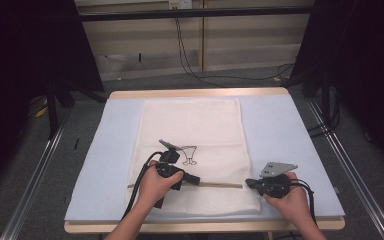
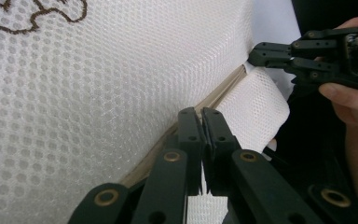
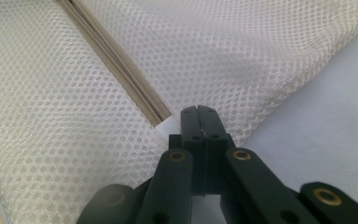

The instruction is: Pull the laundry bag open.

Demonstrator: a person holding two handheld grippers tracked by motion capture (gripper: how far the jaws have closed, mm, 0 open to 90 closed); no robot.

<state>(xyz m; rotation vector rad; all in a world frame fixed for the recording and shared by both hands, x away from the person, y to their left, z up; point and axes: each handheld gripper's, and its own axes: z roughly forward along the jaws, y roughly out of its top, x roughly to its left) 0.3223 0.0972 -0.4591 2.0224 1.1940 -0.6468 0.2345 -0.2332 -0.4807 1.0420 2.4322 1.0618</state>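
Note:
A white mesh bag (image 1: 192,125) lies flat on the blue mat (image 1: 280,130), with a tan zipper (image 1: 222,185) running across it near the front. My left gripper (image 1: 196,180) sits on the zipper line; in the left gripper view its jaws (image 2: 201,112) are shut on the zipper (image 2: 223,91), and the part they pinch is hidden. My right gripper (image 1: 247,183) is at the zipper's right end, shut on the bag's edge (image 3: 168,125) beside the zipper (image 3: 116,65). The left gripper view also shows the right gripper (image 2: 251,56) on that corner.
A brown embroidered figure (image 1: 189,154) marks the bag's middle. The mat covers a wooden table (image 1: 200,93) whose front edge is just below my hands. Metal rails run along both sides, and cables lie on the floor behind.

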